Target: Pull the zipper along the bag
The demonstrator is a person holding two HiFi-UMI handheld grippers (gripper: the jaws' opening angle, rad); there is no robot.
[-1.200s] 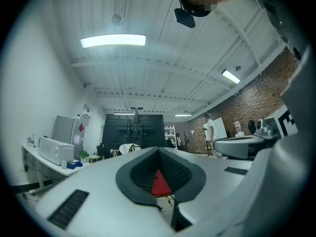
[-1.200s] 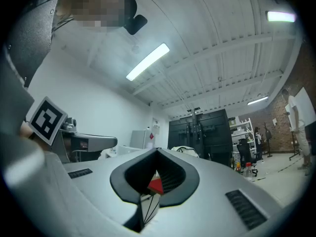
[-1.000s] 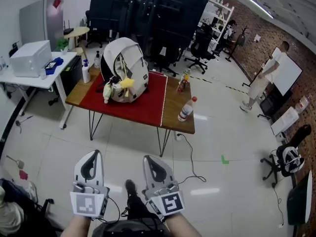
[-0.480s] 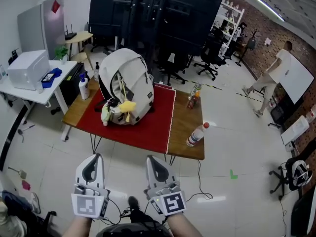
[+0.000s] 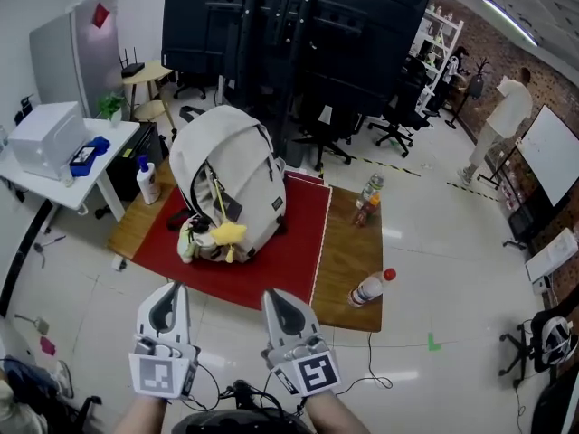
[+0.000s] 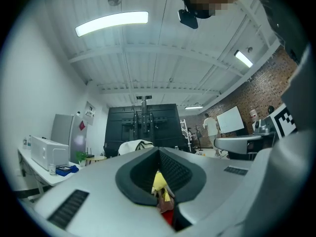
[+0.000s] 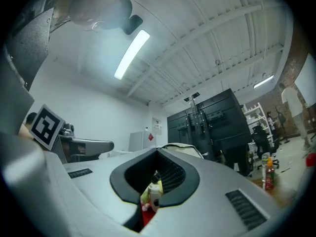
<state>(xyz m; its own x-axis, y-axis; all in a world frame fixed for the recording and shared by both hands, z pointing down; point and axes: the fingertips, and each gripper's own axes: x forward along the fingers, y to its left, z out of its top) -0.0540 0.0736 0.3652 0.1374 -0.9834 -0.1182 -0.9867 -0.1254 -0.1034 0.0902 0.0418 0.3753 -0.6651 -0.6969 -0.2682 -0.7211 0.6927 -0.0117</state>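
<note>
Bench (image 5: 348, 262): wooden, red cloth (image 5: 294, 242) over its left part.
Bag (image 5: 242, 170): pale backpack, upright on the red cloth.
Left tool (image 5: 168, 291): jaws closed, empty, well short of the bag.
Right tool (image 5: 280, 298): jaws closed, empty, beside the left tool.

- Head view: overhead, steeply down, table (image 5: 348, 269) well ahead.
- Gripper views: low, about level along their jaws; all three seem to share the distant bag (image 6: 136, 145).
</note>
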